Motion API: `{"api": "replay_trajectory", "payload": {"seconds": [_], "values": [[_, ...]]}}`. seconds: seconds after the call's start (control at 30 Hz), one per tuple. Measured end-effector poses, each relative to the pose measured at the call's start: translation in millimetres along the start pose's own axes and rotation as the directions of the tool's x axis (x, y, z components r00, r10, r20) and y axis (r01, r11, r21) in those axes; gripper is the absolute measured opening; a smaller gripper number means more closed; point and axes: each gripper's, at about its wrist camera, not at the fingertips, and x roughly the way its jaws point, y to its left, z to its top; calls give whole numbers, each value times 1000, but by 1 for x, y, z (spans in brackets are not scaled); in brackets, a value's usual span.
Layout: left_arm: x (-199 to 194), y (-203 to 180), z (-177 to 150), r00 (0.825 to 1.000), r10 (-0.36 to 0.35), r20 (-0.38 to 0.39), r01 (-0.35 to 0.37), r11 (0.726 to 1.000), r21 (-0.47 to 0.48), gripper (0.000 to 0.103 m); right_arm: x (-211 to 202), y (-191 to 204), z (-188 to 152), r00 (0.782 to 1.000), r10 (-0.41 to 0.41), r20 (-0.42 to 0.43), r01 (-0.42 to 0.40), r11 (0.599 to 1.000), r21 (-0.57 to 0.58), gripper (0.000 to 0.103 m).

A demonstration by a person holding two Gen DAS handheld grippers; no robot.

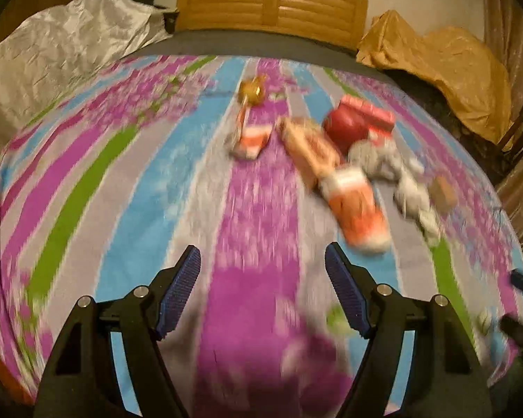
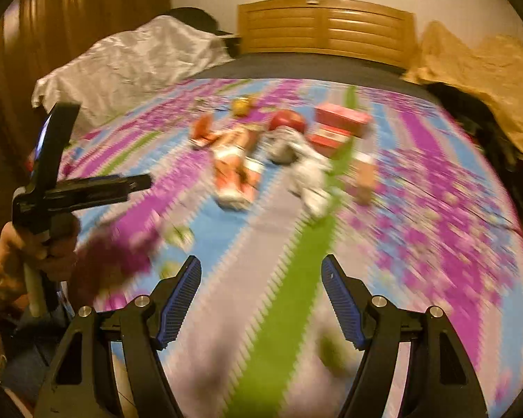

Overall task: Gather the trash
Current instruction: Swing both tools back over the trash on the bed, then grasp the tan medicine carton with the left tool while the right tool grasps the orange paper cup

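Trash lies in a blurred heap on the striped bed cover (image 1: 122, 160). It includes an orange and white packet (image 1: 357, 205), a tan box (image 1: 310, 149), a red carton (image 1: 362, 122), crumpled white paper (image 1: 383, 160), a small orange packet (image 1: 252, 139) and a golden wrapper (image 1: 251, 92). The same heap shows in the right wrist view: orange packet (image 2: 233, 174), white paper (image 2: 303, 163), red carton (image 2: 338, 125). My left gripper (image 1: 263, 261) is open and empty, short of the heap. My right gripper (image 2: 261, 271) is open and empty, also short of it. The left gripper body (image 2: 69, 188) shows at the left.
A wooden headboard (image 1: 272, 3) stands at the far end. A white sheet (image 1: 62, 41) is piled at the back left, and a tan cloth (image 1: 442, 66) at the back right. A dark purple bag-like thing (image 2: 115, 254) lies near the bed's front left.
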Motion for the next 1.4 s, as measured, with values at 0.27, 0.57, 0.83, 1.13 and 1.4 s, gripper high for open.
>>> {"api": "replay_trajectory", "payload": {"seconds": [0.27, 0.57, 0.83, 1.13, 1.4], "values": [[65, -29, 108, 974, -176, -140, 191, 977, 97, 67, 95, 18, 50, 998, 48, -31, -48, 999, 9, 72], [166, -70, 125, 935, -46, -351, 113, 978, 173, 64, 120, 0, 40, 998, 35, -44, -29, 991, 132, 72], [153, -66, 133, 966, -28, -258, 69, 986, 151, 60, 129, 4, 47, 998, 50, -32, -46, 993, 108, 72], [35, -22, 141, 996, -90, -22, 90, 996, -10, 60, 167, 10, 66, 995, 33, -95, -29, 999, 42, 57], [-6, -4, 110, 997, 57, 46, -57, 998, 0, 60, 160, 7, 69, 995, 35, -96, -30, 998, 53, 32]]}}
